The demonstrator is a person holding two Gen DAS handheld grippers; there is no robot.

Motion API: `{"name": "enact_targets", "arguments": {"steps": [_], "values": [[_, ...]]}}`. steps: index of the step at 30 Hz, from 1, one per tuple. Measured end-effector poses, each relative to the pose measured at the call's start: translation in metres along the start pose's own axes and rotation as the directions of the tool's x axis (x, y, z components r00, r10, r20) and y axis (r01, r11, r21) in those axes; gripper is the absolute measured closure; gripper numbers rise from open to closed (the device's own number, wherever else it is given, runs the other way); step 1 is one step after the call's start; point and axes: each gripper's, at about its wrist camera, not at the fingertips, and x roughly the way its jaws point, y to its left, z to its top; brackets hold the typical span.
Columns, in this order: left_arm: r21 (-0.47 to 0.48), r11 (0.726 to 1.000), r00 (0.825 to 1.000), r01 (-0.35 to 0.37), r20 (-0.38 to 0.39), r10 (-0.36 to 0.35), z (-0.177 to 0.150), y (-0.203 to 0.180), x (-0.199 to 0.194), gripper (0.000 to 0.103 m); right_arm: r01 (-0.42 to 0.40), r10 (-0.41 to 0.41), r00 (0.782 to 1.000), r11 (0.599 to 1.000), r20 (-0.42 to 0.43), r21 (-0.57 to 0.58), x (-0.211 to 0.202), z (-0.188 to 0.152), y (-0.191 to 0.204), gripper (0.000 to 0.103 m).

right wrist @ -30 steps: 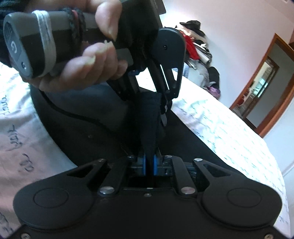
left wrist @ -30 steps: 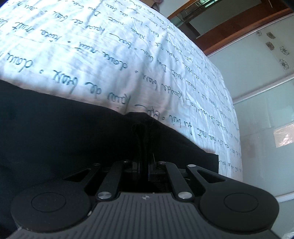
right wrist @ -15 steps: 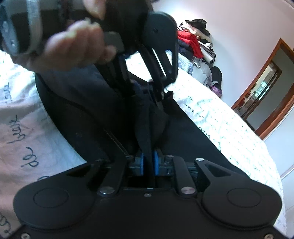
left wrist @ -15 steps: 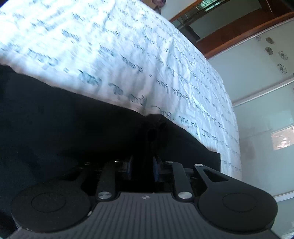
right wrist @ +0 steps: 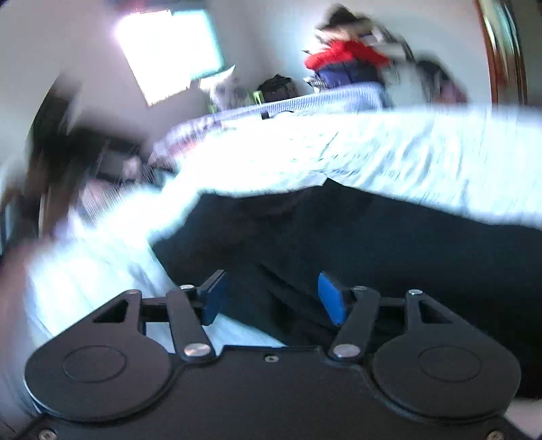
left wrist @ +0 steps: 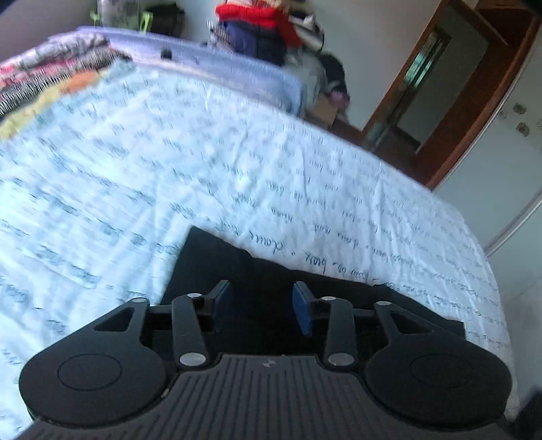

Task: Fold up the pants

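Dark navy, near-black fabric pants (left wrist: 271,270): lying flat on the near part of a bed covered by a white sheet printed with lines of dark cursive script (left wrist: 237,162), one squared corner of the cloth pointing towards the far left. Left gripper (left wrist: 261,304), black with blue pads: jaws opening, roughly half spread, nothing between the pads, the pants lying just beyond and beneath them. Right gripper (right wrist: 271,298), same make: jaws opening, a little wider, empty; the pants (right wrist: 372,237) spread ahead of it and to the right (this view is heavily blurred). Far side of the room: a heap of red, blue and dark clothing (left wrist: 267,30); a brown wooden door frame (left wrist: 450,111) at far right.
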Motion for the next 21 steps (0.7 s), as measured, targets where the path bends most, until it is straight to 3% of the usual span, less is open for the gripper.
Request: {"name": "enact_targets", "arguments": {"steps": [2,4,6,8,9,11,13,15,17,19,21], "values": [[0.009,0.999,0.999,0.036,0.022,-0.037,-0.010,-0.003,-0.018,0.045,-0.099,0.097,0.995,0.977,0.015,0.189,0.012,0.013,-0.021,0.038],[0.029,0.999,0.998,0.041,0.046,-0.042,-0.025,-0.011,-0.026,0.042,-0.123,0.130,0.992,0.943,-0.002,0.309,0.031,0.023,-0.032,0.037],[0.064,0.997,0.997,0.049,0.048,-0.052,-0.045,-0.023,-0.023,0.042,-0.117,0.133,0.991,0.929,-0.021,0.351,0.046,0.029,-0.035,0.037],[0.056,0.992,0.993,0.115,0.007,-0.115,-0.059,-0.033,-0.006,0.042,-0.107,0.121,0.992,0.922,-0.015,0.372,0.049,0.030,-0.033,0.037],[0.034,0.990,0.991,0.133,-0.013,-0.133,-0.064,-0.033,0.003,0.042,-0.075,0.085,0.996,0.940,-0.014,0.333,0.048,0.030,-0.029,0.037],[0.012,0.990,0.989,0.139,-0.051,-0.138,-0.066,-0.038,0.022,0.042,0.065,-0.057,0.997,0.982,-0.048,0.177,0.050,0.032,-0.016,0.033],[0.005,0.989,0.988,0.147,-0.057,-0.146,-0.063,-0.042,0.036,0.041,0.123,-0.118,0.990,0.991,-0.082,0.059,0.059,0.026,-0.004,0.033],[-0.006,0.985,0.983,0.171,-0.061,-0.171,-0.053,-0.045,0.046,0.039,0.099,-0.092,0.990,0.993,-0.109,0.057,0.066,0.018,-0.004,0.032],[0.002,0.982,0.981,0.189,-0.047,-0.189,-0.042,-0.049,0.051,0.036,0.048,-0.024,0.980,0.992,-0.196,0.120,0.072,0.006,-0.011,0.026],[0.043,0.981,0.982,0.189,-0.020,-0.188,-0.036,-0.055,0.053,0.034,0.005,0.006,0.980,0.999,-0.200,0.053,0.070,-0.006,0.001,0.015],[0.084,0.980,0.984,0.179,0.013,-0.180,-0.037,-0.061,0.050,0.033,-0.004,0.001,0.978,1.000,-0.210,-0.010,0.062,-0.008,0.007,0.015]]}}
